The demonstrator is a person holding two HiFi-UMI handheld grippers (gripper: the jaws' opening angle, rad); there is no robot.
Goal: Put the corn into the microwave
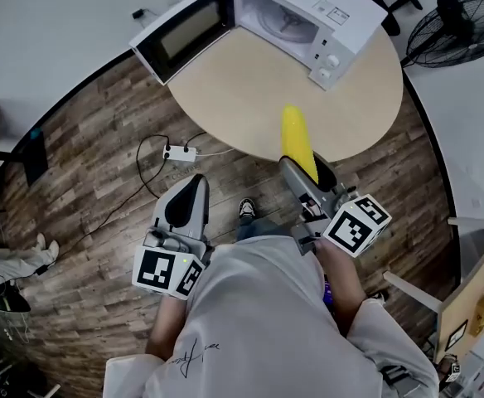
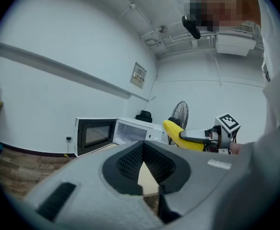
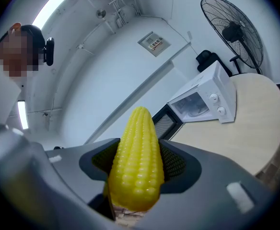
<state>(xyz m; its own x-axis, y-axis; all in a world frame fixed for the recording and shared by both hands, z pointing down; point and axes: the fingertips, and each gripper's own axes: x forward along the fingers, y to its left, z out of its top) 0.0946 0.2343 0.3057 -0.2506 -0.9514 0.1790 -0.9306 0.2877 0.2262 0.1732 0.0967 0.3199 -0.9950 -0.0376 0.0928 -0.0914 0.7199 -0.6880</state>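
Observation:
A yellow corn cob [image 1: 295, 135] is clamped lengthwise in my right gripper [image 1: 307, 171], its tip reaching over the near edge of the round table [image 1: 242, 98]. In the right gripper view the corn [image 3: 136, 157] fills the space between the dark pads and points up. The white microwave [image 1: 308, 15] stands at the table's far side with its door [image 1: 184, 31] swung open to the left and its cavity bare. My left gripper [image 1: 189, 196] hangs over the floor, left of the table, jaws together and holding nothing. The left gripper view shows the microwave [image 2: 135, 131] ahead and the corn [image 2: 177, 132] to its right.
A white power strip [image 1: 180, 152] and black cable lie on the wooden floor under the table's left edge. A black standing fan [image 1: 457, 27] is at the far right. A person's shoe [image 1: 247, 210] sits between the grippers. Wooden furniture [image 1: 474, 305] stands at the right.

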